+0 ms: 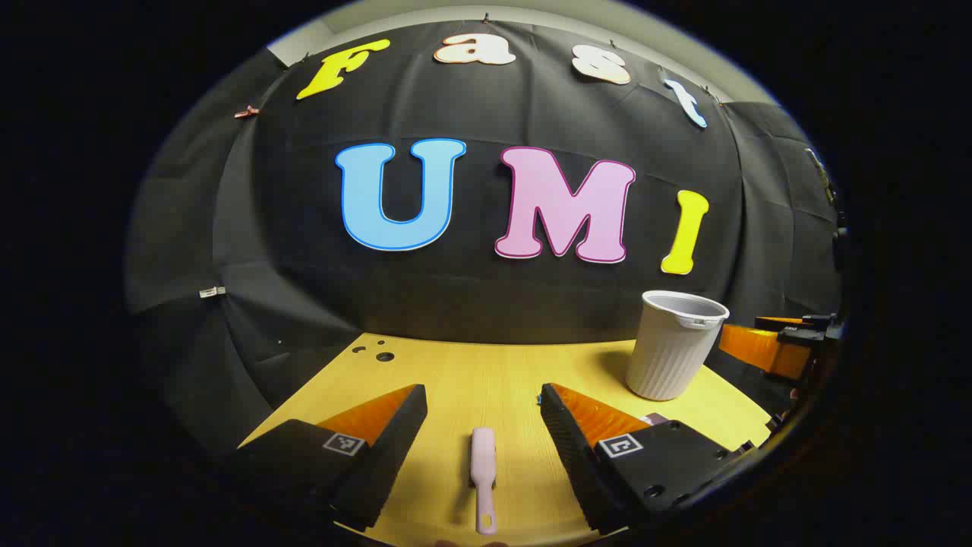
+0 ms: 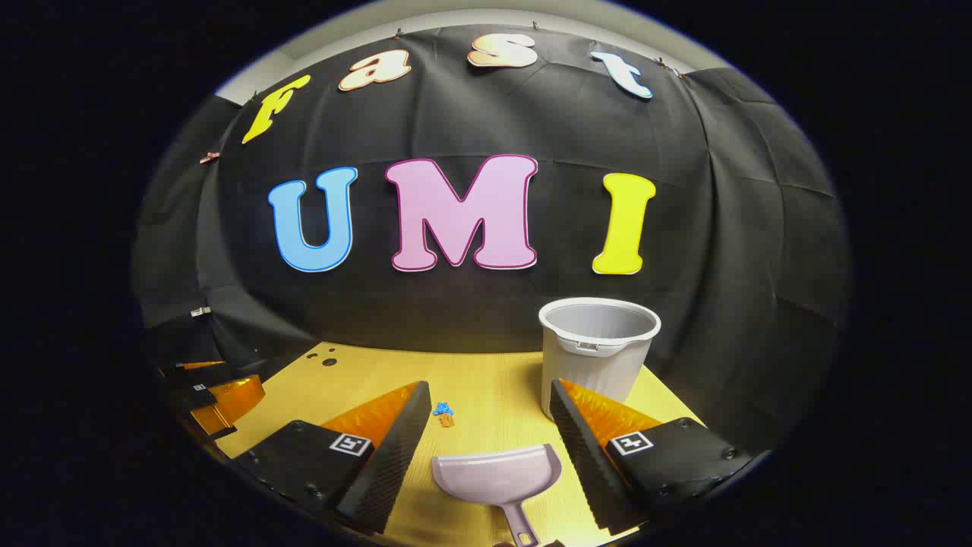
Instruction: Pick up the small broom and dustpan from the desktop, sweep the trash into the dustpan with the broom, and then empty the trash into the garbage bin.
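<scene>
Fingers of the left tool [image 1: 483, 395] are standing wide apart above the yellow desk [image 1: 456, 372], gripping nothing, and the small pink broom [image 1: 484, 467] is lying flat on the wood between them, its handle pointing toward the camera. Beyond it, to the right, the ribbed grey garbage bin [image 1: 672, 346] is standing upright near the desk's far edge, and the other tool's orange finger is showing just past the bin. In the right gripper view, the right tool [image 2: 486, 395] is likewise hanging with its fingers spread and empty, and the pale pink dustpan [image 2: 497, 475] is sitting on the desk between them, pan forward, handle toward the camera. Farther on, a scrap of blue and orange trash [image 2: 443, 412] is lying on the wood left of the garbage bin.
</scene>
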`<state>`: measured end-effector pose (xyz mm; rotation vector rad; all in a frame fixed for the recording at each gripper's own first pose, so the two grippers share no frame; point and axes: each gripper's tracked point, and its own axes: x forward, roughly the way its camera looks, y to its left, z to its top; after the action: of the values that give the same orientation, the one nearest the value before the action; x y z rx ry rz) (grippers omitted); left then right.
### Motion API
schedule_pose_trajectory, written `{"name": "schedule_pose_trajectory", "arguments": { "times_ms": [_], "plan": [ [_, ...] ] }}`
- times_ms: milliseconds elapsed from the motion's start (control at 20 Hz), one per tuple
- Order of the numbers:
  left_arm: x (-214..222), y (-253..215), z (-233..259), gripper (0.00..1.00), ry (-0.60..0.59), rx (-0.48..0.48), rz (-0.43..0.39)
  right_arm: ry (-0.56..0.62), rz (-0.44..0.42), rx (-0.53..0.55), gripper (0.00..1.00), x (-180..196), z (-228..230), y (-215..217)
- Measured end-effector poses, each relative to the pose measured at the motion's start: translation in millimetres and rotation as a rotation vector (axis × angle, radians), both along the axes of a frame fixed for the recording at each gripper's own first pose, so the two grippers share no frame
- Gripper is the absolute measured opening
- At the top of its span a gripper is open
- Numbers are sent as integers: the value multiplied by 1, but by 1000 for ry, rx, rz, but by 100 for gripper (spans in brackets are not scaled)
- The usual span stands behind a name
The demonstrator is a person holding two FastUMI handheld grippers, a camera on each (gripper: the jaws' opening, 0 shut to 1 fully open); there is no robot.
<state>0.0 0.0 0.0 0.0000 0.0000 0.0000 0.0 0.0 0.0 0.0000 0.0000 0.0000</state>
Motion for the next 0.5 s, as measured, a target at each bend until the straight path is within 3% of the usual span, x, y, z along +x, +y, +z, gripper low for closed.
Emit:
{"name": "schedule_pose_trajectory", "arguments": {
  "times_ms": [400,450,500],
  "plan": [
    [-1,-6,-5,96,18,21,-17,5,38,-1,98,3,-1,7],
    [0,-6,-5,92,21,23,-19,9,42,-3,98,4,-1,8],
    [0,-6,-8,96,26,25,-21,18,41,-7,98,4,-3,8]
  ]
}}
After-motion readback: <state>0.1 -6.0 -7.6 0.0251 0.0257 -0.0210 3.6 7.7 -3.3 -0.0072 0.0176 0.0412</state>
